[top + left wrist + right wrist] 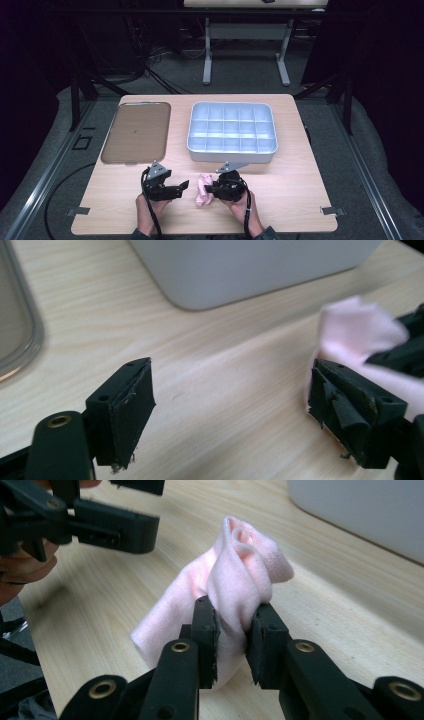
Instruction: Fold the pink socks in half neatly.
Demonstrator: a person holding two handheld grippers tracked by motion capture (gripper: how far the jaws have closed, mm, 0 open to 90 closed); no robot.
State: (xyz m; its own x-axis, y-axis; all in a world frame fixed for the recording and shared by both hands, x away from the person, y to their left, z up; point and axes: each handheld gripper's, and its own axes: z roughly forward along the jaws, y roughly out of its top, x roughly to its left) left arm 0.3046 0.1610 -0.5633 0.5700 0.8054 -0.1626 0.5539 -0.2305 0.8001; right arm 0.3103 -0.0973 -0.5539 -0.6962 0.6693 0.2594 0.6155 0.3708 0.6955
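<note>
Pink sock (202,190) sits low on the desk (280,195), bunched up between the two hands, just in front of the compartment tray (232,131). From the high view, the right tongs (210,189) point left into that sock, while the left tongs (184,186) point right toward it, with a small gap of bare wood before the fabric. A flat brown tray (136,131) lies to the left of the compartment tray, apart from it.

Over to the left gripper view: the left tongs (230,400) are spread wide, nothing between the jaws but pale wood. The sock (355,332) shows just beyond the right-hand jaw, and whether that jaw brushes it I cannot tell. The grey wall of the compartment tray (240,270) rises ahead, and the rim of the brown tray (30,335) curves at the far left.

Now the right gripper view: the right tongs (232,630) are pinching the sock (240,575), pads pressed into a fold of it, the fabric bulging up above the jaws and trailing down to the desk (350,595). The left tongs (135,505) hang at the top left, open and clear of the cloth.
</note>
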